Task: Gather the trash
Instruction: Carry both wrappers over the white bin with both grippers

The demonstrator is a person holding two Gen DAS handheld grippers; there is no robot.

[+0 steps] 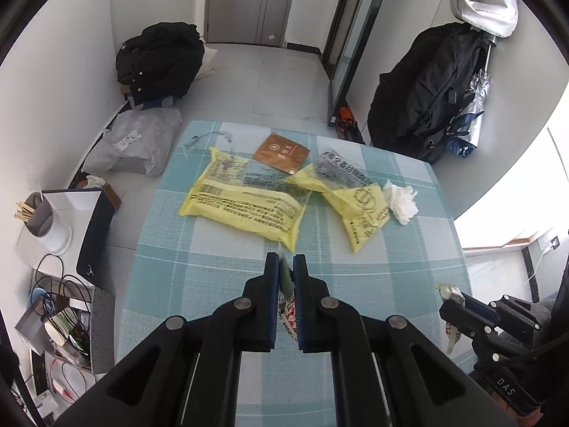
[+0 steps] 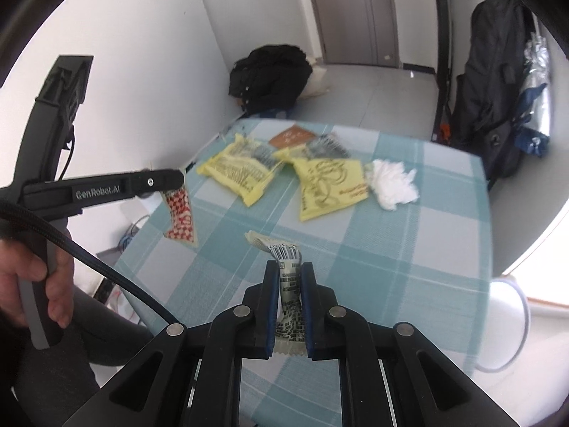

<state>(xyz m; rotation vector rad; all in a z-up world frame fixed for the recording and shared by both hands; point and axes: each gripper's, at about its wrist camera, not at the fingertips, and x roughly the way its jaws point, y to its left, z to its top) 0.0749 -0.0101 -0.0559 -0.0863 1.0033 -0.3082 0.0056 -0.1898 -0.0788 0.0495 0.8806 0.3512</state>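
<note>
- You had white walls all round and a pale grey tiled floor.
- A grey door stood shut at the far end.
- The table wore a teal-and-white checked cloth.
- A black backpack hung far right; a dark coat lay heaped far left.
- Bright daylight came from the right.

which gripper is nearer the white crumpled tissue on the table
Right, though not by much. The right gripper, shut on a barcode wrapper, sits near the table's right side, with the crumpled tissue ahead and slightly right. The left gripper, shut on a red-checked wrapper, sits further left.
</note>
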